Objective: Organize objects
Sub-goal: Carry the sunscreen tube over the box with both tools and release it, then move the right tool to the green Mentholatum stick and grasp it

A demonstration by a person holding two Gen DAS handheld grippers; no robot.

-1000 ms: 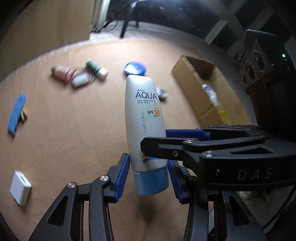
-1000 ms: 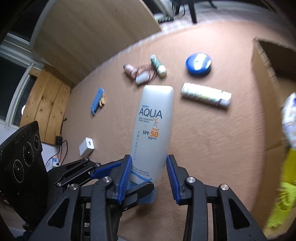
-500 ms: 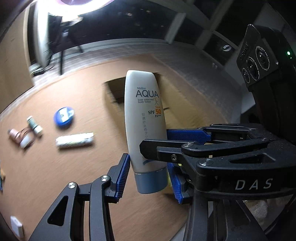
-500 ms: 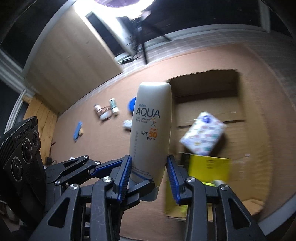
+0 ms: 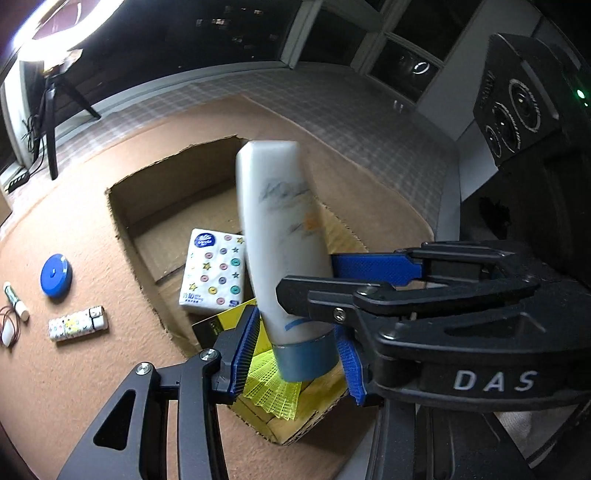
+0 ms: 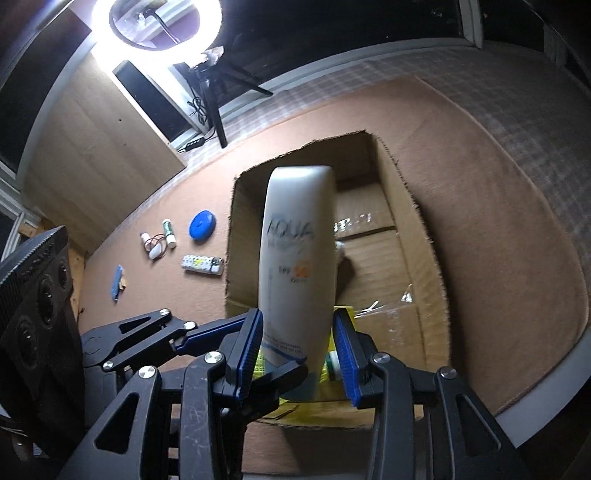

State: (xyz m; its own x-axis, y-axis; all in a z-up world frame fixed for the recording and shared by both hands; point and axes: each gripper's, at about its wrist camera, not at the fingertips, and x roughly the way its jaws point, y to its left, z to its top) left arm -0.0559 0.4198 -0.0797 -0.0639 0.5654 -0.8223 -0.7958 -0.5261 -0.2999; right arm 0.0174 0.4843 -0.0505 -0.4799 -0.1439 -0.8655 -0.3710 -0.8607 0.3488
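The left gripper (image 5: 297, 349) has its blue pads on either side of the blue cap (image 5: 304, 360) of a white sunscreen bottle (image 5: 280, 236). Its jaws have just been opening: the left pad touches the bottle's lower body while the right pad stands a sliver off the cap. The right gripper (image 6: 300, 350) brackets the same sunscreen bottle (image 6: 299, 266) from a crossing angle. Its jaws have also just been opening, and a narrow gap shows between each pad and the bottle's sides. The bottle is blurred, cap end down, its flat end pointing away from both cameras, tilted slightly.

Directly beneath it lies an open cardboard box (image 5: 125, 218) on a tan carpet (image 5: 74, 369). Inside the box, a white tissue pack (image 5: 214, 273) printed with coloured buttons and stars rests on the floor of the box. Closer to the grippers are a yellow card (image 5: 225, 321) and a neon yellow mesh item (image 5: 273, 393).

On the carpet to the left of the box, well apart from it, are a round blue disc (image 5: 56, 275), a patterned white tube (image 5: 77, 324), a small green-and-white stick (image 5: 15, 301) and a small white container with a reddish cord (image 5: 7, 328). In the right wrist view a blue clip (image 6: 117, 282) lies farther left.

A bright ring light (image 6: 155, 26) on a tripod stands beyond the carpet's edge.
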